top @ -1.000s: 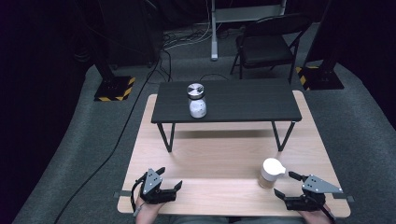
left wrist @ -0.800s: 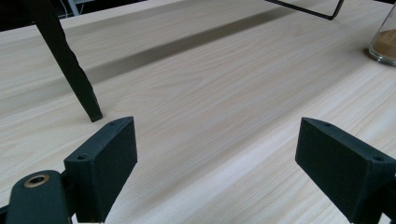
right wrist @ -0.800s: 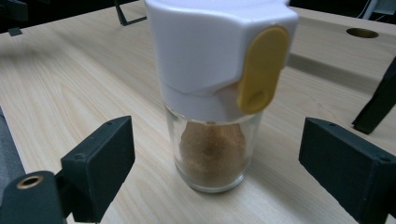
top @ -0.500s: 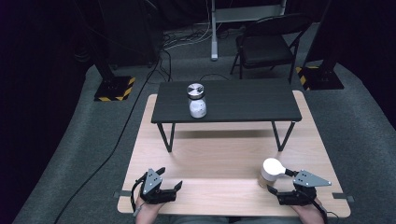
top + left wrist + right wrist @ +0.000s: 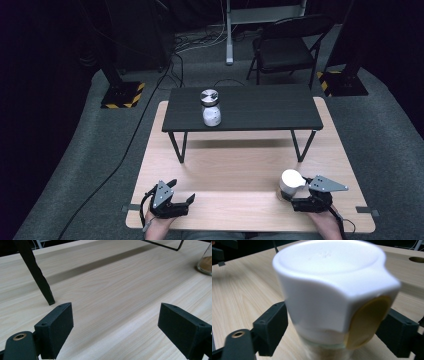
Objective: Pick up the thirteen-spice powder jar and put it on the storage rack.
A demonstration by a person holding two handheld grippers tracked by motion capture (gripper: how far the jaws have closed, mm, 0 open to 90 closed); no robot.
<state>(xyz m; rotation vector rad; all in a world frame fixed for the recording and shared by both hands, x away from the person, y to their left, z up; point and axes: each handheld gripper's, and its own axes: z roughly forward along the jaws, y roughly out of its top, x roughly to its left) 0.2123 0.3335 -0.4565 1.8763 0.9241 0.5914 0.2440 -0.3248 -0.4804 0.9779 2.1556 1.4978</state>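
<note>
The right gripper (image 5: pixel 300 196) has just been closing around the white-capped jar (image 5: pixel 332 302) at the near right of the wooden table (image 5: pixel 240 165); whether its pads press yet I cannot tell. The left gripper (image 5: pixel 182 202) rests released. A low, off-centre squeeze could tip the jar

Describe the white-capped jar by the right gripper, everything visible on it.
The jar has a broad white plastic cap with a spout-like bulge and a tan oval flap on its side, over a clear glass body. It stands upright on the wooden table, near its front right. The right gripper has just been closing its jaws, which now flank the jar just below the cap; contact looks likely.
</note>
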